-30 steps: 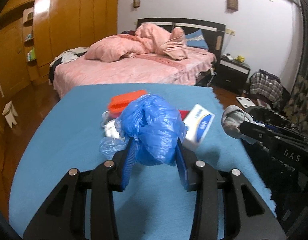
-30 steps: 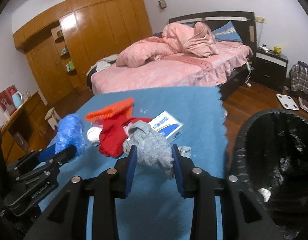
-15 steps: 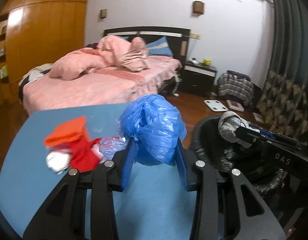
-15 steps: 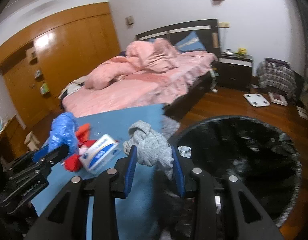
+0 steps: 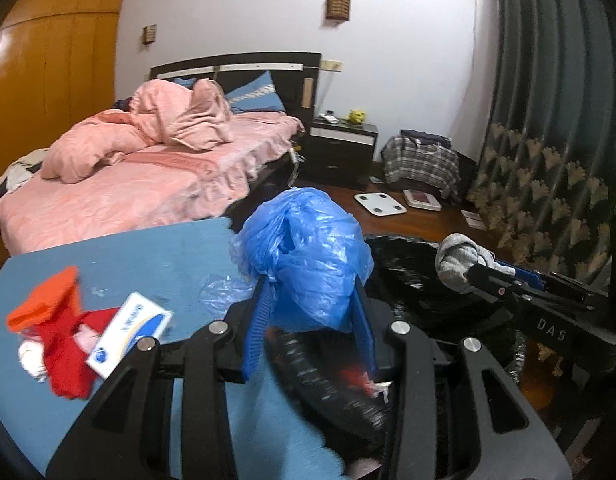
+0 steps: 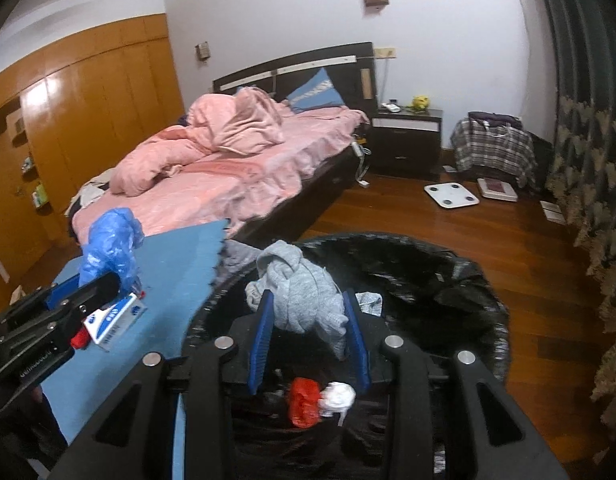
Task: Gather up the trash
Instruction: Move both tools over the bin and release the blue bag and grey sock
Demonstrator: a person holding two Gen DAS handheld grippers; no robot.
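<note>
Two grippers are angled downward: a crumpled blue plastic bag (image 5: 303, 256) is clamped in the left gripper (image 5: 310, 320) at the black-lined bin's rim (image 5: 408, 248); a grey cloth (image 6: 303, 292) is pinched by the right gripper (image 6: 308, 336) over the bin's opening.

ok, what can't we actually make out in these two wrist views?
- Bin depth and fill: right view, black liner swallows detail, tongs cover the near part.
- White box print: left view, blurred.
- Red cloth pile underside: left view, box overlaps it.
- Table near edge: cut off by frame.
</note>
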